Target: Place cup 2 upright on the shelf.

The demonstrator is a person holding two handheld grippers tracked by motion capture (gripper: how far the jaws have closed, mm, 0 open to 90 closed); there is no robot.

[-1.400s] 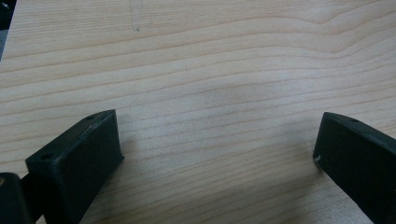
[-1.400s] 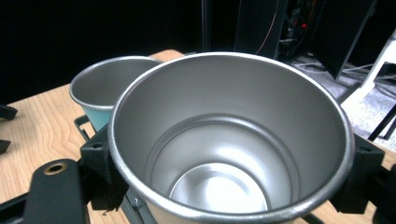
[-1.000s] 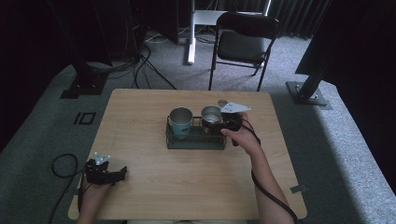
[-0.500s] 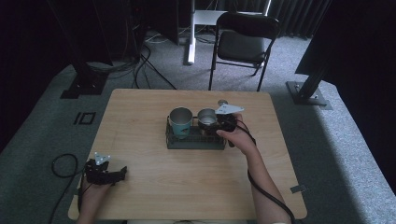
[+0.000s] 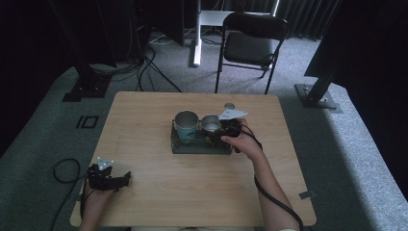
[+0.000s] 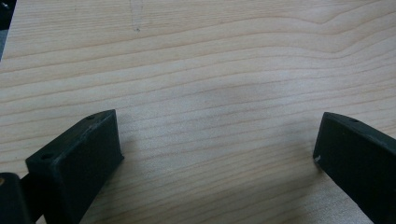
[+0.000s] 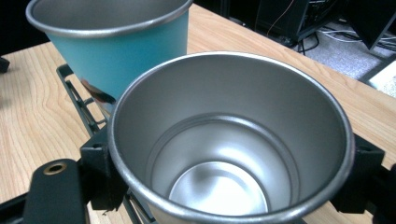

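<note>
Pale wood grain is running across the table (image 5: 144, 144), where the steel cup (image 7: 229, 140) is standing in the dark wire rack (image 5: 179, 144), just beside the teal cup (image 7: 116, 51). The right gripper (image 7: 229, 177) is closing its jaws on the steel cup's wall from both sides; this looks like the grasp step, and lifting next is calling for a straight rise clear of the rack. The left gripper (image 6: 217, 154) is resting on the table, jaws apart, holding nothing. No readable writing is showing.

The high view is dim, its surroundings falling to black; the table (image 5: 159, 202) stays evenly lit. The steel cup (image 7: 229, 140) shows soft glare on its inner wall; nearby jaws blur slightly.
</note>
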